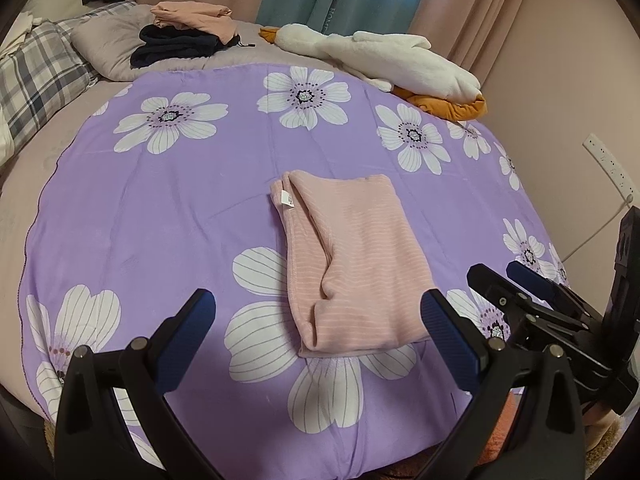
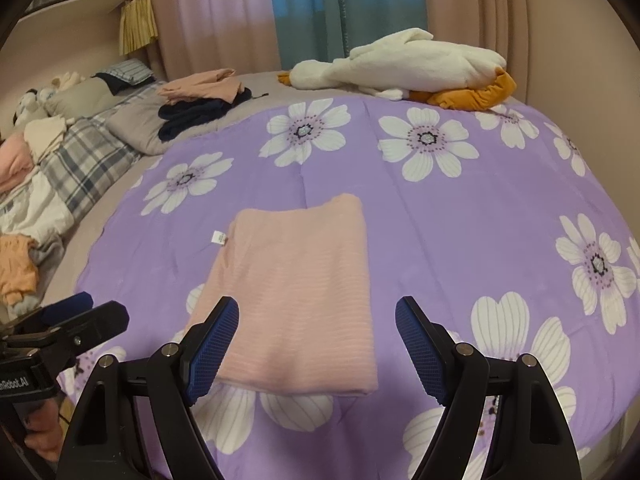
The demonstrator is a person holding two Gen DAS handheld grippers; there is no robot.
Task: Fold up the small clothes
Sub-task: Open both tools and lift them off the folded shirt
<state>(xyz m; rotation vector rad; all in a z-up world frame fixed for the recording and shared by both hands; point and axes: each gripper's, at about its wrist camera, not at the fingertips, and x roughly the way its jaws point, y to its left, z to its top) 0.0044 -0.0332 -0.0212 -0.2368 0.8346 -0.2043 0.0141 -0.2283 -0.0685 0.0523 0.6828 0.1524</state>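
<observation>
Left wrist view shows my left gripper (image 1: 316,312) spread wide with nothing between its fingers, hovering above the near edge of the folded pink striped garment (image 1: 352,264). That garment lies flat on the purple floral quilt (image 1: 168,216), white label (image 1: 287,199) at its far left corner. My right gripper (image 2: 316,322) is equally wide and empty over the garment's near end. Behind, a plush goose (image 2: 404,66) and stacked clothes (image 1: 188,34) rest on the bed.

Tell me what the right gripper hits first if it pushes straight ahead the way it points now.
Most likely the folded pink garment, which lies on the purple flowered quilt between the open fingers of the right gripper. Depth is unclear.
</observation>
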